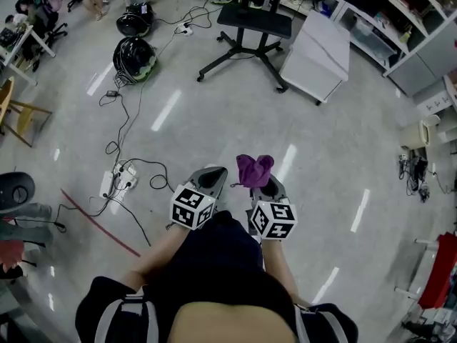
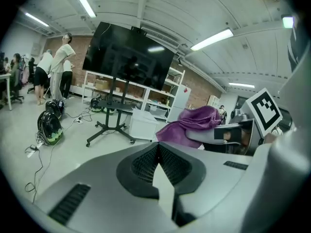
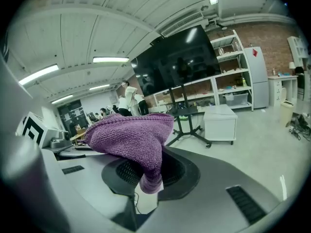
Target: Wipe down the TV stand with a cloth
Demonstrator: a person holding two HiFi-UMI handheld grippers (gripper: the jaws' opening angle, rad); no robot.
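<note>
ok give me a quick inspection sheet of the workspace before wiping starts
surface: grey glossy floor; TV stand stands far ahead, not yet reached
job's things: purple cloth, bunched, off the stand
clutter: white cabinet beside the stand; black-green round units; wooden chair
grippers: right hand-held gripper shut on the cloth; left hand-held gripper shut, empty
cables: black leads run to a power strip, left of the path
surroundings: shelving along the wall; people standing at the far left

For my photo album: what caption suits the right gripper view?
Right gripper shut on a purple cloth, pointed toward the TV stand ahead.
</note>
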